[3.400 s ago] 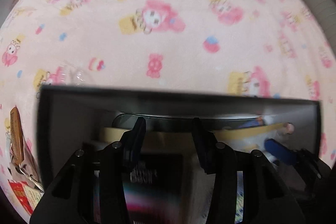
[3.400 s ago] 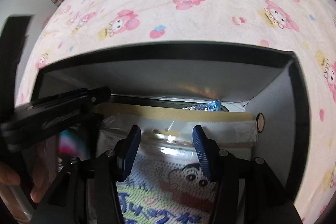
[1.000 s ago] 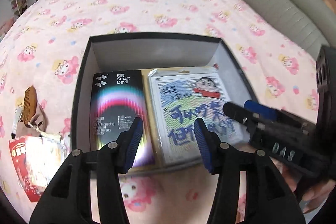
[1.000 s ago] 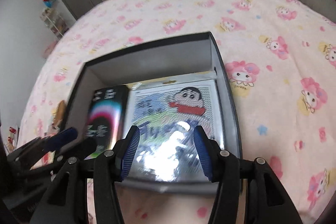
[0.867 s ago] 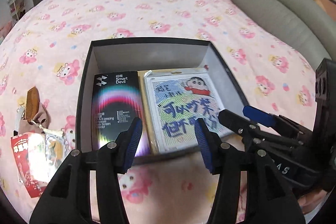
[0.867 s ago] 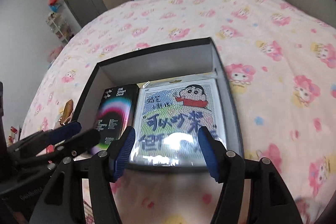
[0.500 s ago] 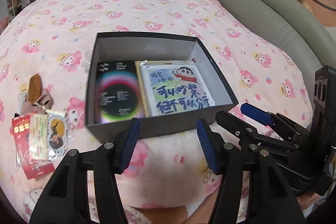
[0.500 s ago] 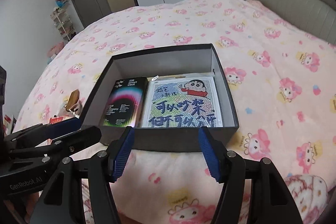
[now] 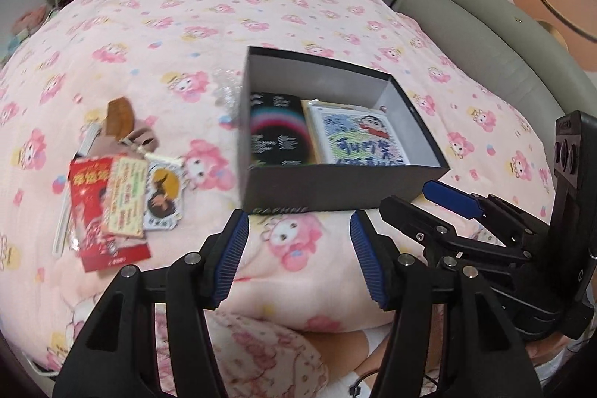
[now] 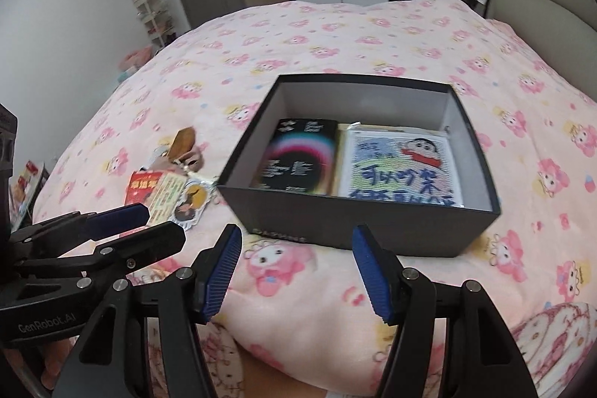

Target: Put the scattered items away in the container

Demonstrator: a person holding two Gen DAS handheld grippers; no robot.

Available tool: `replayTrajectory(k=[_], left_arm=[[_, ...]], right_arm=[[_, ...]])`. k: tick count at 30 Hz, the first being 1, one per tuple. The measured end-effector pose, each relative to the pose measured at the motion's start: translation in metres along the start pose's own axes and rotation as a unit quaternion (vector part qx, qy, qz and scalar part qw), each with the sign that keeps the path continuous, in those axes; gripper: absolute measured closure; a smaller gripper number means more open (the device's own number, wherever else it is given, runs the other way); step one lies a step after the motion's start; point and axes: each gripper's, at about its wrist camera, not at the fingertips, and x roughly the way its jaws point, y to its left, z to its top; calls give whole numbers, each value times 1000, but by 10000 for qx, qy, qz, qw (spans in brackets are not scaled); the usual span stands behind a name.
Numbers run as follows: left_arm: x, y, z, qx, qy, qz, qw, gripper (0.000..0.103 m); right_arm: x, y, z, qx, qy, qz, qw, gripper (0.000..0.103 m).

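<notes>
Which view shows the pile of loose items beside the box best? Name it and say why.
The left wrist view: the pile lies open on the blanket, with red packet, wooden comb and cartoon tag all clear. In the right wrist view the pile is smaller, and the left gripper covers its near edge.

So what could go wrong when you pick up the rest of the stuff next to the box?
The leftover pile is a jumble: the comb, red packet and round charm overlap, so one pinch might drag several along or drop one. They lie flat on the soft blanket, so the left gripper could catch fabric too. The box sits close by and could get nudged.
</notes>
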Motion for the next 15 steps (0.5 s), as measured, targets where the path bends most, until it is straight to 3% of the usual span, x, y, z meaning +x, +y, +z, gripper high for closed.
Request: replayTrajectory(k=[5,15], left_arm=[[-3,30,-9,-305,14,-8,9995,45],[-12,97,-24,-750,32,483,9960,45]], right_arm=[[13,27,0,-251,152,43,9996,44],[58,87,4,-625,547,367,9959,45]])
